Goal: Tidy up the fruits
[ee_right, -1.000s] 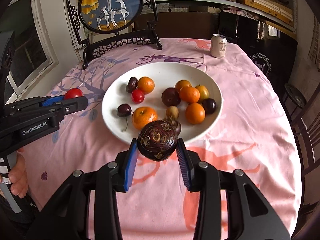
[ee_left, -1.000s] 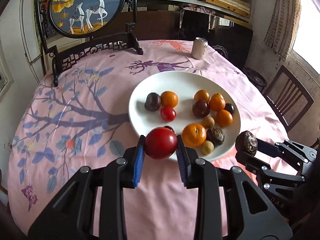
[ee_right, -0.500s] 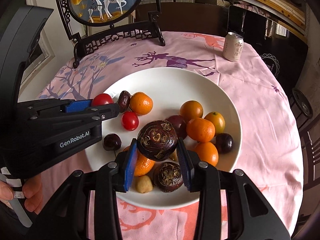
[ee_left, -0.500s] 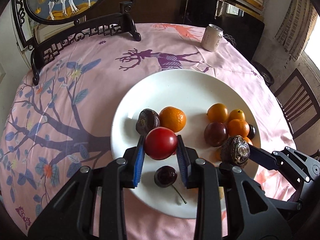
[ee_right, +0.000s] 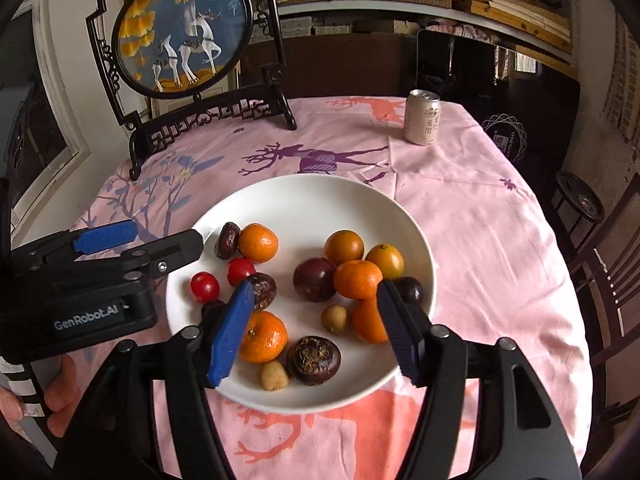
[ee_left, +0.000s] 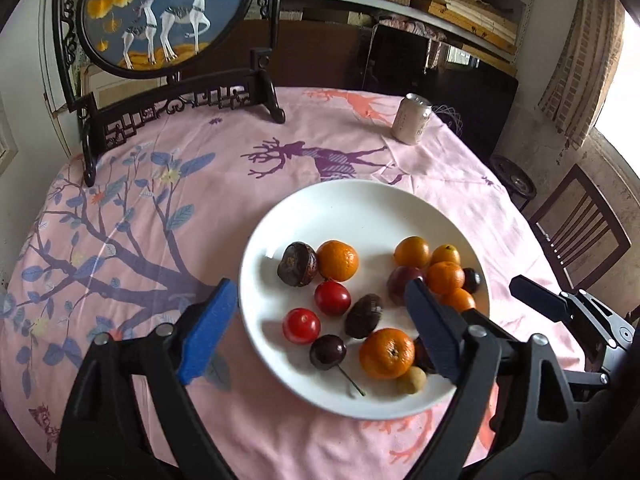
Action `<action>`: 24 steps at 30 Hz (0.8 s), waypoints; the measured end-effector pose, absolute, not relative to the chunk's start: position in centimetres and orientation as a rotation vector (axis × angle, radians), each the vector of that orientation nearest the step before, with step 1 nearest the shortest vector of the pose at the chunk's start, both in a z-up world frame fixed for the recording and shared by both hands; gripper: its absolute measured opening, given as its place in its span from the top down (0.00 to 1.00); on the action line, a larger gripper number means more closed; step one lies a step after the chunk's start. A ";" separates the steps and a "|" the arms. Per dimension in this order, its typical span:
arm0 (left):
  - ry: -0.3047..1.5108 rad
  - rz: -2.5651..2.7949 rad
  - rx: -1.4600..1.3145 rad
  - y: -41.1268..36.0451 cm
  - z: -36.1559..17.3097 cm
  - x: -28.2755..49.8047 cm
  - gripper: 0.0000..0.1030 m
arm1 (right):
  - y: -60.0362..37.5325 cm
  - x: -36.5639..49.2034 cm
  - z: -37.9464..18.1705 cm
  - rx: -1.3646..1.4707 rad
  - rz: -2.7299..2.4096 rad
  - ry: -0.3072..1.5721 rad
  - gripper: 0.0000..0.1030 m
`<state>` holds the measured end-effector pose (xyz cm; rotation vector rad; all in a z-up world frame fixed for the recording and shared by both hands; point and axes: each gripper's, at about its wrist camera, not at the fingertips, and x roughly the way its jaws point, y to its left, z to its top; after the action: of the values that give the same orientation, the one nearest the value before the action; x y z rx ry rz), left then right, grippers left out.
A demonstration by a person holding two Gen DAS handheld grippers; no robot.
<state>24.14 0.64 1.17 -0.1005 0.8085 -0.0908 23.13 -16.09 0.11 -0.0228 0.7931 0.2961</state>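
The plate [ee_right: 416, 240] of fruits [ee_right: 356, 278] sits near the worktop's [ee_right: 480, 216] front edge; the can [ee_right: 422, 117] and framed screen [ee_right: 184, 36] stand along its back edge.

A glossy white plate [ee_right: 404, 216] is gleaming on soft pink printed cloth [ee_right: 480, 208]; the metal can [ee_right: 422, 117] is shining, the carved wooden stand [ee_right: 212, 118] looking dark.

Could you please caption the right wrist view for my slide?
Open right gripper above a white plate of fruit, left gripper alongside.
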 end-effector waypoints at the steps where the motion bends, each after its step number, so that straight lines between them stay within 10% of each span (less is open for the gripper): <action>1: 0.785 -0.100 -0.097 0.5 1.7 22.8 0.09 | -16.3 22.1 0.5 -0.031 0.278 0.775 0.09; 24: 0.639 -0.102 0.000 -1.2 4.0 7.0 0.02 | -17.3 10.0 0.3 -0.068 0.209 0.714 0.01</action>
<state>7.03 -1.19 4.02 0.0004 0.6388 -0.1016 9.98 -17.33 0.30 -0.0682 0.7137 0.2087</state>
